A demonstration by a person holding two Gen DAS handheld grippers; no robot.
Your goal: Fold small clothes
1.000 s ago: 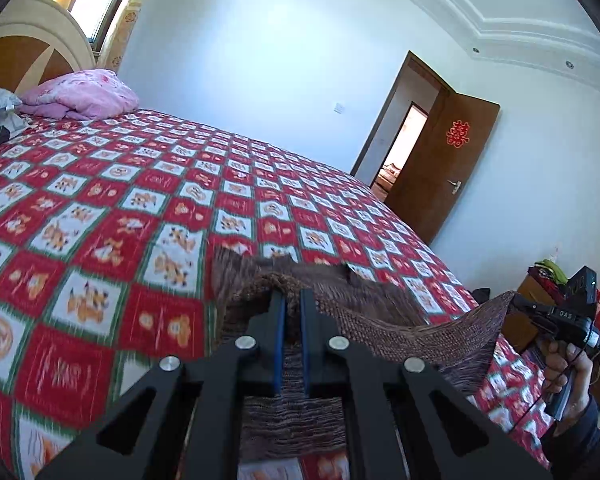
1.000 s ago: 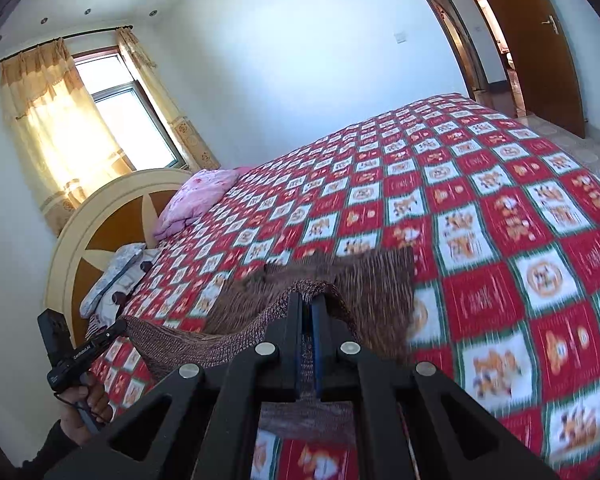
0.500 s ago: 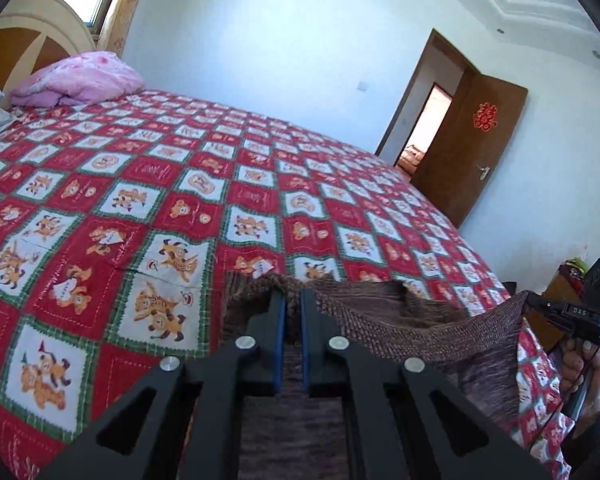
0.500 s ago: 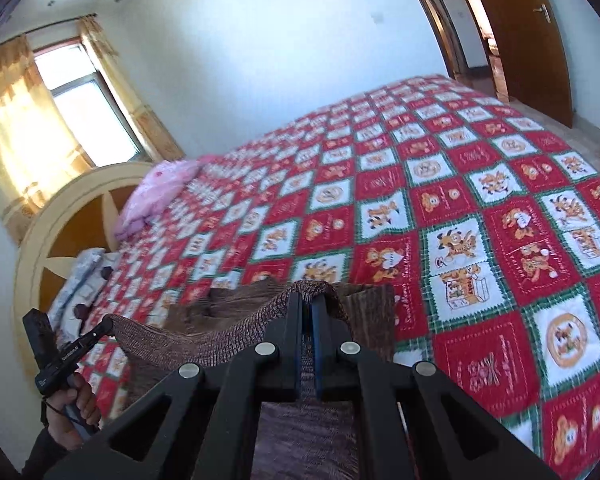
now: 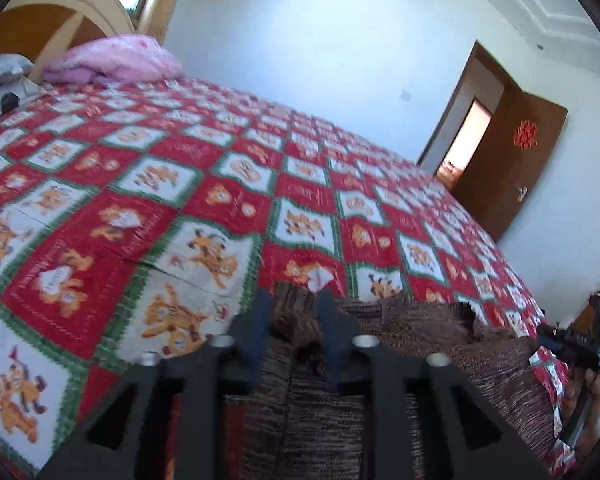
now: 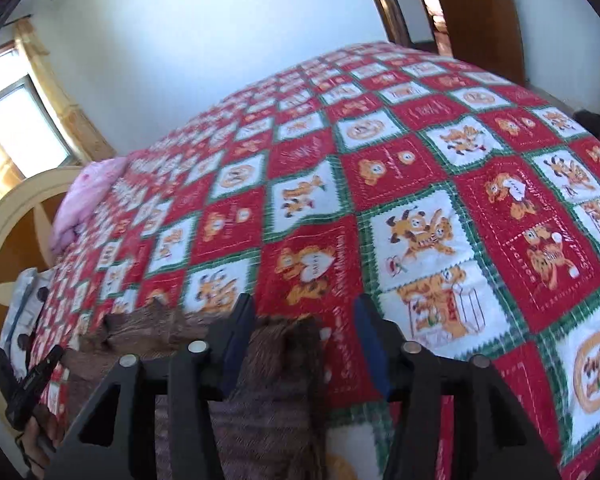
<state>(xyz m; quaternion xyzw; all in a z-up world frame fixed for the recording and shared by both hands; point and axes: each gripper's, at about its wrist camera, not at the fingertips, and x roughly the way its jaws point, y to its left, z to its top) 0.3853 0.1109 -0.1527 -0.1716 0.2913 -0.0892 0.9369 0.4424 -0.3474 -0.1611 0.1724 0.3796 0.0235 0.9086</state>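
While both sets of jaws are opening, the left gripper stands part open with a corner of the brown knit garment loose between its fingers, and the right gripper likewise straddles another corner, unpinched. The garment lies along the near edge of the red patchwork bedspread. Farther off sit a pink pillow, headboard and wooden door.
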